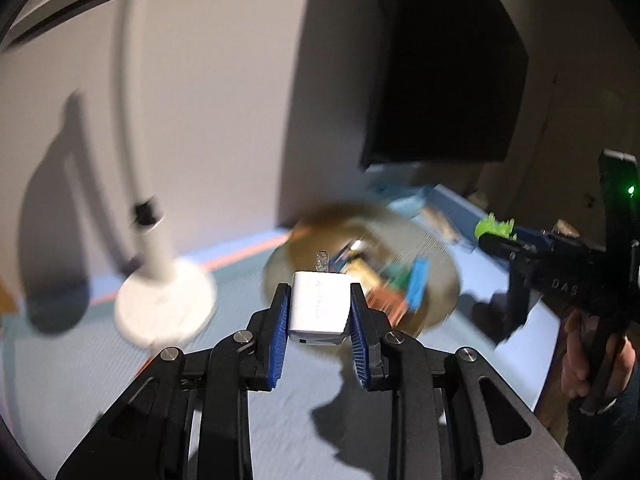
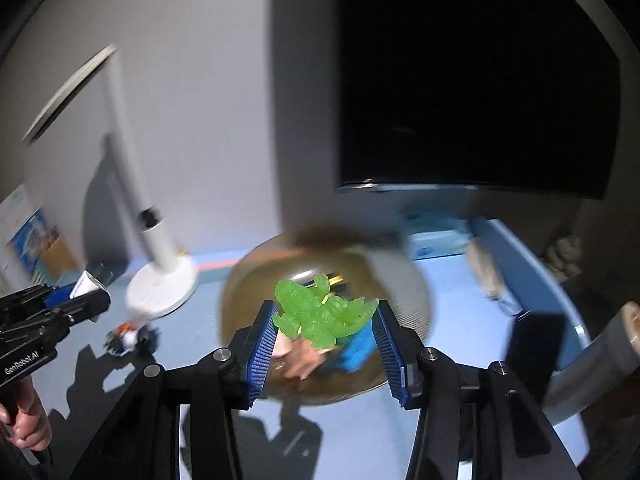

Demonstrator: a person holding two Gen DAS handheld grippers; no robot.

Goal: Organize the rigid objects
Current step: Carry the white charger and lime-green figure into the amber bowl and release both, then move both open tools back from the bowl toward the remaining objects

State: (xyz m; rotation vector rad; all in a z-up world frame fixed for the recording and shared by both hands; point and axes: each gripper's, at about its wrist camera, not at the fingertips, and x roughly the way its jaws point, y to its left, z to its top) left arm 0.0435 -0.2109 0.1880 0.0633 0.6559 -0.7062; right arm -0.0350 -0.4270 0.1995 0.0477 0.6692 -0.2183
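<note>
Left hand-held gripper (image 1: pixel 319 312): pinching white charger (image 1: pixel 318 306). Right hand-held gripper (image 2: pixel 326 328): pinching green toy (image 2: pixel 320 312). Bowl (image 2: pixel 400 280) on blue tabletop (image 2: pixel 340 440); lamp (image 2: pixel 160 280) at its 9 o'clock.

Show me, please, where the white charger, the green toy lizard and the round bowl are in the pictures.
white charger (image 1: pixel 318 306): left wrist view, on its white top face.
green toy lizard (image 2: pixel 320 314): right wrist view, on its body.
round bowl (image 2: pixel 416 280): right wrist view, on its blurred inner wall.

dim room, light from above-front | hard shadows on wall (image 1: pixel 224 92) and surface (image 1: pixel 280 420) | background motion-blurred | fisheye edges dark, curved
</note>
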